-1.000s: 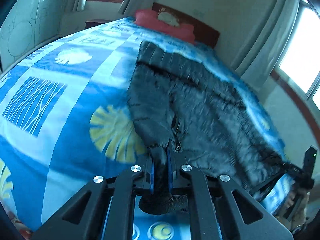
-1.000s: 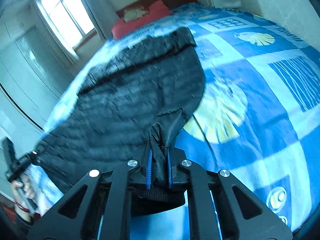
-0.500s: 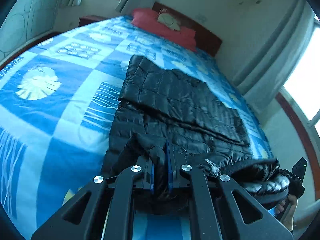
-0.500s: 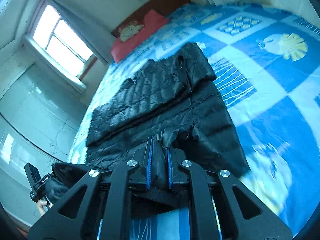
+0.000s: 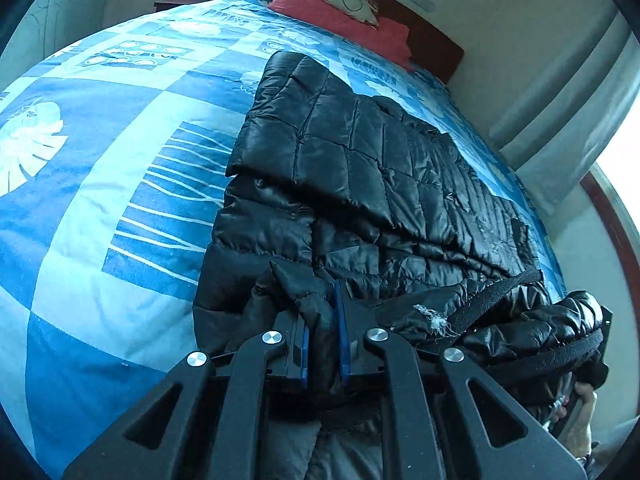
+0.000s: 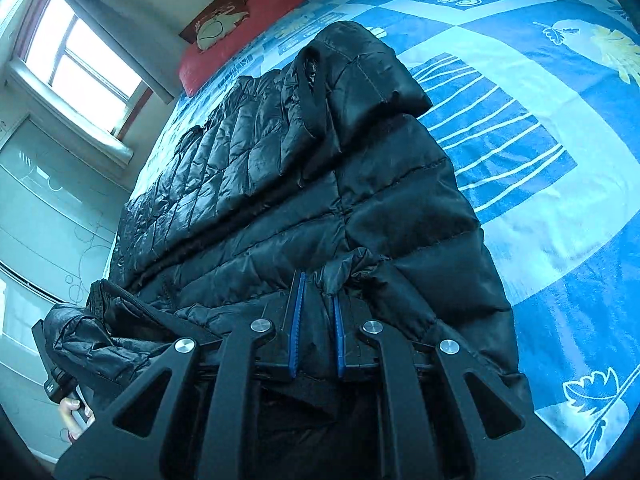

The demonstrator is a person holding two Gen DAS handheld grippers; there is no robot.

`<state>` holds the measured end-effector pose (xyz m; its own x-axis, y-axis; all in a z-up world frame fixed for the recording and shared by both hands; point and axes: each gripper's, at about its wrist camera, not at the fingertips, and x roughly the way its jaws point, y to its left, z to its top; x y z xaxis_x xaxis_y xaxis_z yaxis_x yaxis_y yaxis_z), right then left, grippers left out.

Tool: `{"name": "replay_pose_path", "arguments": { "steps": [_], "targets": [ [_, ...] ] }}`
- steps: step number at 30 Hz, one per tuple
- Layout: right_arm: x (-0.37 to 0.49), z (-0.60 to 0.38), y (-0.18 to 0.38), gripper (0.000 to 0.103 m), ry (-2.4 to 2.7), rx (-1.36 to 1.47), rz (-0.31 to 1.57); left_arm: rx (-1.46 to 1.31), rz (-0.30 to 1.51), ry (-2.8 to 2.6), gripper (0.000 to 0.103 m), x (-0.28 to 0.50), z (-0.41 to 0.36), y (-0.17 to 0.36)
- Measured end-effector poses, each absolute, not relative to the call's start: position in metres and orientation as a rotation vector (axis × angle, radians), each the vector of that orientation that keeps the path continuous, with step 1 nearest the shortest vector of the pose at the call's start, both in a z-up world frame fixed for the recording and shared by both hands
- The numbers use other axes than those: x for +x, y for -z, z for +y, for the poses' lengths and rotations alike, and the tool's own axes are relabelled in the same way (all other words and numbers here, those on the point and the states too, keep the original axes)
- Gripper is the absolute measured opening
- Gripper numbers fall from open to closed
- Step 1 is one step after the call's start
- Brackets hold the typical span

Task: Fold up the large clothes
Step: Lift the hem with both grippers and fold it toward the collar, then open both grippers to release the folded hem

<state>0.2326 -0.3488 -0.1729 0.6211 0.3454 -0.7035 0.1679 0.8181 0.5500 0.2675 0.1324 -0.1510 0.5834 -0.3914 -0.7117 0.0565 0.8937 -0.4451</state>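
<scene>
A black quilted puffer jacket (image 5: 360,184) lies on the blue patterned bedspread (image 5: 100,184), with one part folded over along its far side. My left gripper (image 5: 322,312) is shut on the jacket's near edge at one end. My right gripper (image 6: 318,300) is shut on the jacket (image 6: 280,184) near edge at the other end. Each view shows the other gripper at the frame's side: the right gripper in the left wrist view (image 5: 588,344), the left gripper in the right wrist view (image 6: 56,360), with bunched jacket fabric on it.
A red pillow (image 5: 340,12) and a dark wooden headboard (image 5: 432,40) are at the bed's far end. Curtains (image 5: 560,120) and a window (image 6: 84,64) line the wall beside the bed. The bedspread (image 6: 560,160) extends wide beside the jacket.
Both grippers have carried the jacket's near edge forward and lower over the bed. The jacket now lies closer and more folded, with the blur gone.
</scene>
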Motion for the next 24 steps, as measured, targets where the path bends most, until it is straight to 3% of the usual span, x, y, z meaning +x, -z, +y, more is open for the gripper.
{"name": "replay_pose_path", "arguments": {
  "steps": [15, 16, 17, 18, 20, 24],
  "targets": [
    [0.242, -0.350, 0.161, 0.012, -0.093, 0.618, 0.933, -0.502, 0.901, 0.399, 0.034, 0.240, 0.168, 0.112],
    [0.242, -0.350, 0.161, 0.012, -0.087, 0.619, 0.934, -0.490, 0.896, 0.389, 0.039, 0.237, 0.169, 0.111],
    [0.241, -0.350, 0.160, 0.012, -0.083, 0.617, 0.934, -0.466, 0.887, 0.355, 0.053, 0.233, 0.172, 0.108],
    [0.242, -0.350, 0.158, 0.012, -0.076, 0.614, 0.934, -0.425, 0.865, 0.289, 0.060, 0.228, 0.176, 0.105],
    [0.241, -0.351, 0.154, 0.014, -0.066, 0.611, 0.937, -0.383, 0.834, 0.242, 0.064, 0.220, 0.182, 0.102],
    [0.235, -0.354, 0.136, 0.029, -0.070, 0.616, 0.896, -0.339, 0.852, 0.200, 0.064, 0.216, 0.191, 0.108]
  ]
}}
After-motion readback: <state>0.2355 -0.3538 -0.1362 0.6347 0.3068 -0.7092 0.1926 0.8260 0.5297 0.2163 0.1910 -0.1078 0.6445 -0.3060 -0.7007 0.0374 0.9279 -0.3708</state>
